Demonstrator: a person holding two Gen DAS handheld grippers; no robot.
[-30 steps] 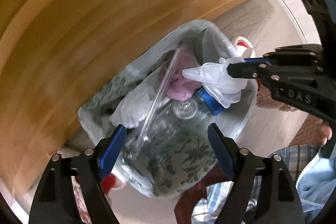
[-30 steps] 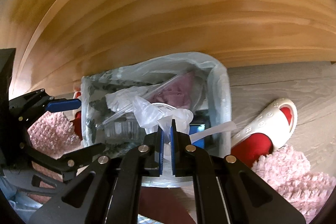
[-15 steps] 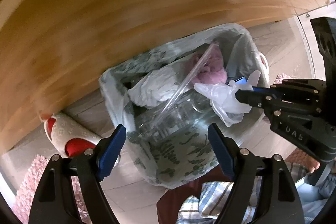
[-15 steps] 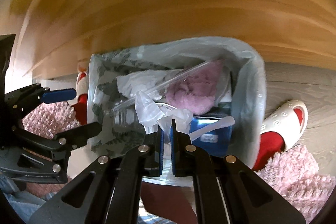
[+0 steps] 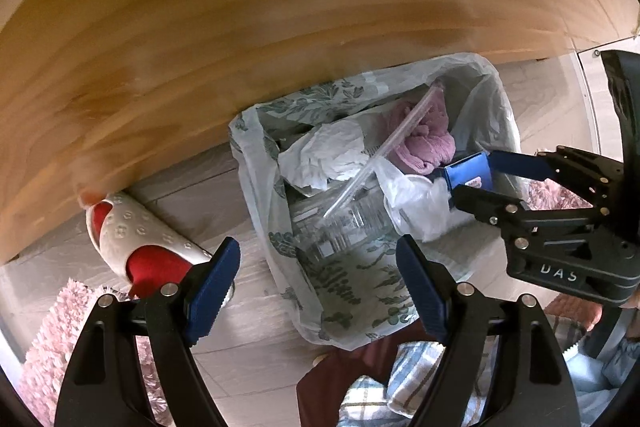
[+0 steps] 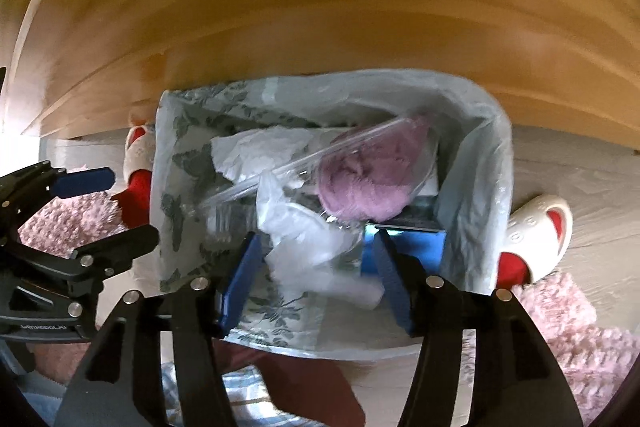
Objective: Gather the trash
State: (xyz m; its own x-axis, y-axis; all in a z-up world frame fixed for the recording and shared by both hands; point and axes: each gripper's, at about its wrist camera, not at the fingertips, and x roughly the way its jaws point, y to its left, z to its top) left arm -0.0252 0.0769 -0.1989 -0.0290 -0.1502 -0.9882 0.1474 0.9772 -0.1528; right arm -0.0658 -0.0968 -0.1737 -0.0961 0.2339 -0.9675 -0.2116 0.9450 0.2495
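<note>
Right gripper jaws were opening over the lined bin, crumpled plastic glove loose between them. Left gripper stood wide, empty.

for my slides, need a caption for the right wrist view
Right gripper opening over a lined trash bin, crumpled clear plastic between its jaws.

Left wrist view: looks steeply down along its fingers, close above the lined trash bin, worktop edge beyond the fingertips.
Right wrist view: steeply down, close above the same trash bin, which fills the space ahead of its fingers.
Shared: bin, worktop, each other's gripper.
</note>
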